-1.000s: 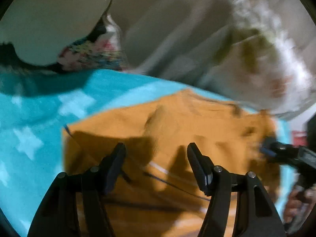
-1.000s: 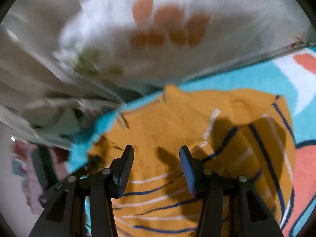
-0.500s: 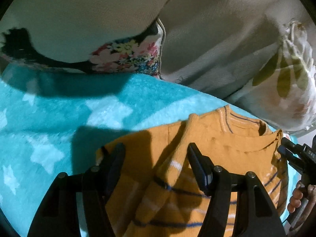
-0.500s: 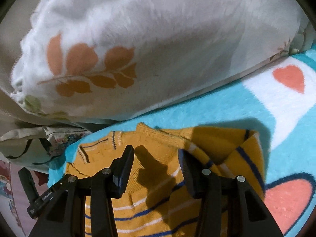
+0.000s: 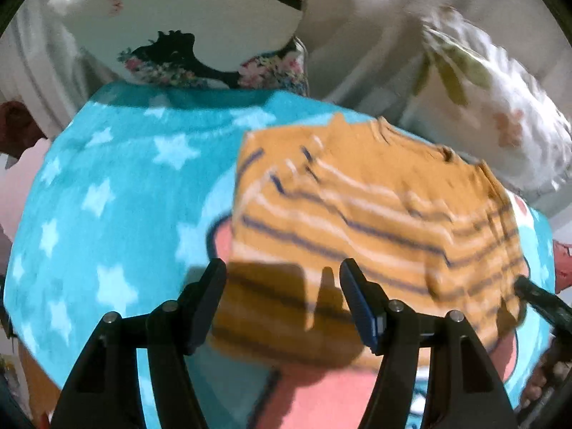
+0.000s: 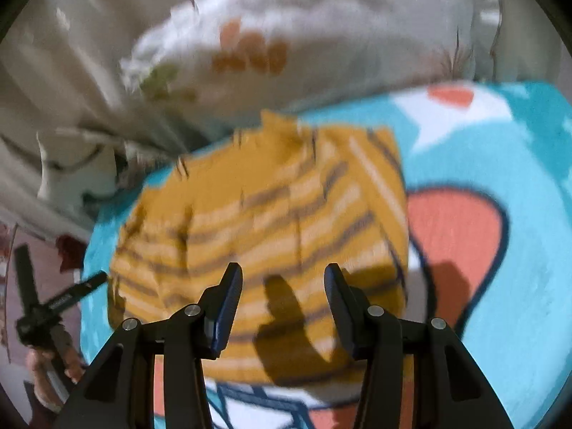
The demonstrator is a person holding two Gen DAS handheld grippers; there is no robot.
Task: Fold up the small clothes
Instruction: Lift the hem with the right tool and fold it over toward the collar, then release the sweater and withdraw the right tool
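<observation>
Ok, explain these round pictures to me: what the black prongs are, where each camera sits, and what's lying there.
There is no robot. A person holds hand-operated tongs in each hand, each carrying a wide-angle camera looking along its two prongs. One picture comes from the left tongs, the other from the right tongs. Both stand open and hold nothing. Below them a mustard striped sweater, partly folded, lies on a turquoise blanket with stars and hearts. White leaf-print pillows sit behind. Both pictures are motion-blurred.

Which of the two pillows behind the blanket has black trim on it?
The flowered pillow at the upper left of the left wrist view, edged with a black band over a floral strip. The other pillow, to its right, is white with leaf prints only.
</observation>
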